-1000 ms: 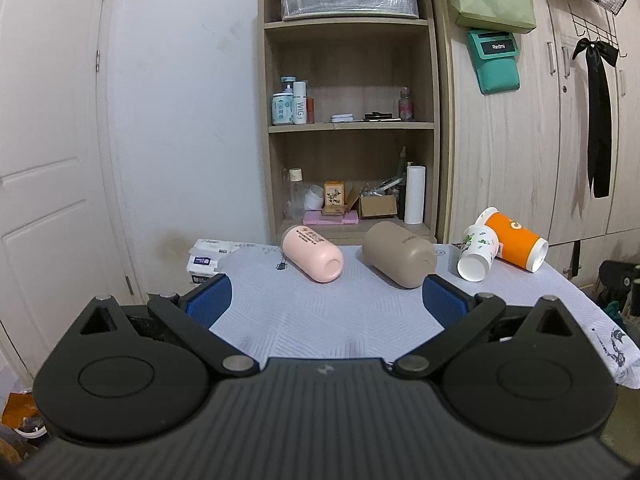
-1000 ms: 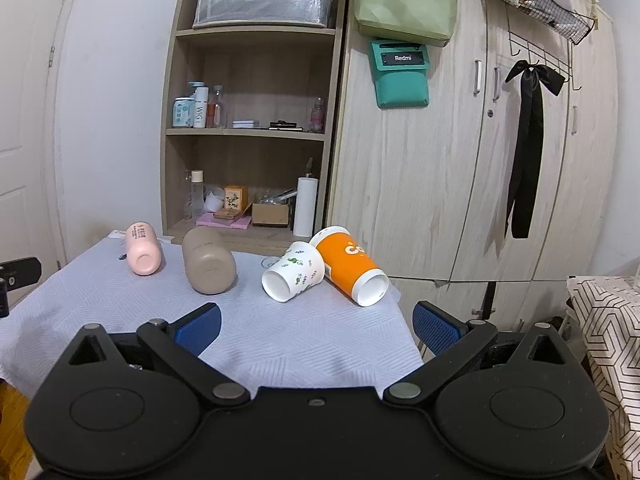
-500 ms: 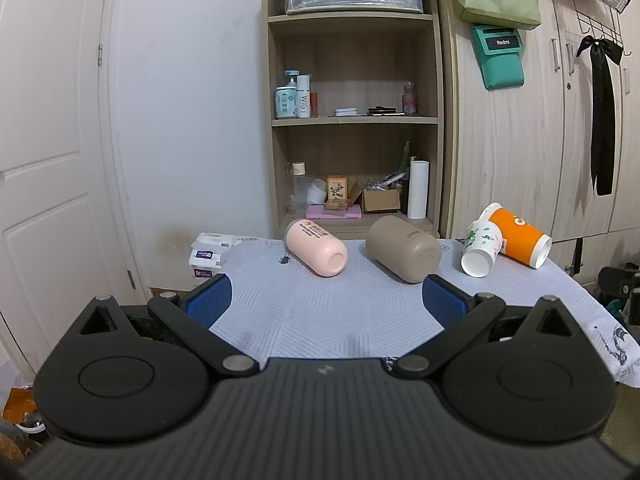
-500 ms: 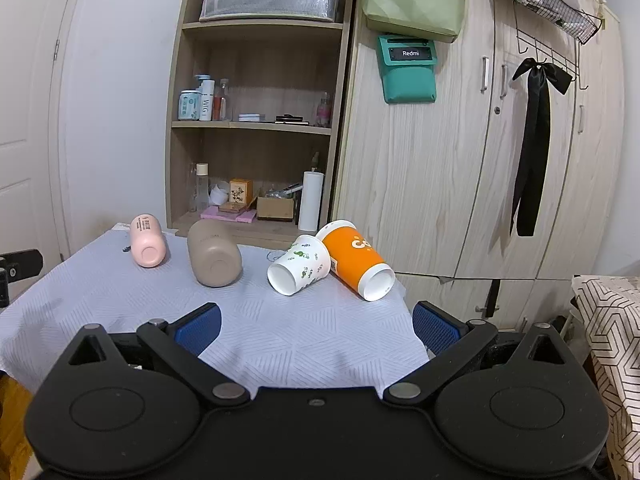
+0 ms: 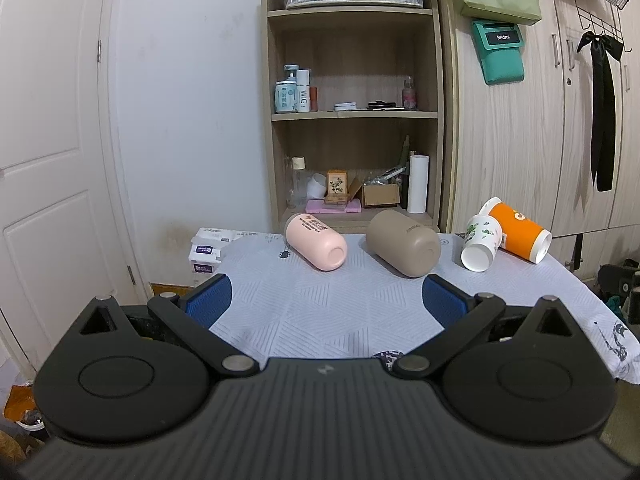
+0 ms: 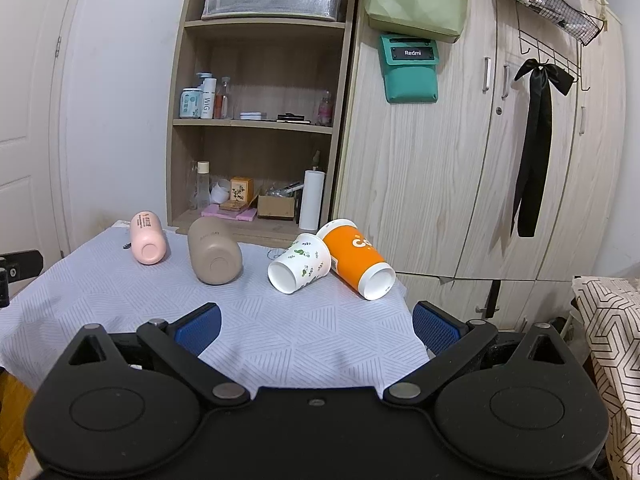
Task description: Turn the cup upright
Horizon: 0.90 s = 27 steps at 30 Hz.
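Note:
Several cups lie on their sides on a table with a pale patterned cloth (image 5: 320,312). From left to right: a pink cup (image 5: 316,246) (image 6: 147,238), a taupe cup (image 5: 402,248) (image 6: 214,256), a white leaf-print paper cup (image 5: 481,243) (image 6: 300,269) and an orange paper cup (image 5: 520,236) (image 6: 358,264). My left gripper (image 5: 326,300) is open and empty at the table's near edge, short of the pink and taupe cups. My right gripper (image 6: 316,328) is open and empty, near the front right corner, short of the paper cups.
A wooden shelf unit (image 5: 354,120) with bottles and boxes stands behind the table. Wooden cupboards (image 6: 480,160) stand to the right, a white door (image 5: 52,160) to the left. Tissue packs (image 5: 206,250) lie off the table's far left corner. A patterned fabric (image 6: 612,340) is at far right.
Both grippers have tilted or risen slightly, so the cups sit lower in view. The cups have not moved. Both grippers stay open.

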Each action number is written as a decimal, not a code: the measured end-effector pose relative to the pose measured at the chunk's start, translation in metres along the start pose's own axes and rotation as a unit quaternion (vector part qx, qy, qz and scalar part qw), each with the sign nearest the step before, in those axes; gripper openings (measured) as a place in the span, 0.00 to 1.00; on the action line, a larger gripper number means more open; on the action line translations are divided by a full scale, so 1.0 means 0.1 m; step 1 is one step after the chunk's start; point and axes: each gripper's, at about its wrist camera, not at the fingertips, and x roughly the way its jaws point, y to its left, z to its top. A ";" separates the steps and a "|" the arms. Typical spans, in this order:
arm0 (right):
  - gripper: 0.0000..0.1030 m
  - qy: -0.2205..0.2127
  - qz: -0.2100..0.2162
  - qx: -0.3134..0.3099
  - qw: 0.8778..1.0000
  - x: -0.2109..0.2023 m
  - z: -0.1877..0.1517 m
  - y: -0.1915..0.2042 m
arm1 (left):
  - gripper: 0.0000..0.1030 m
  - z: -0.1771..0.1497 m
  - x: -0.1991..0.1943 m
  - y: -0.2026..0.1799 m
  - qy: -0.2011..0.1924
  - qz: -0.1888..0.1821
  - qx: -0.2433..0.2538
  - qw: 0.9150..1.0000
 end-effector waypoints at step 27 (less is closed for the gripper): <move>1.00 0.004 0.162 -0.028 0.986 0.24 0.16 -0.49 | 1.00 0.36 0.57 -0.53 0.064 -0.125 -0.056 0.989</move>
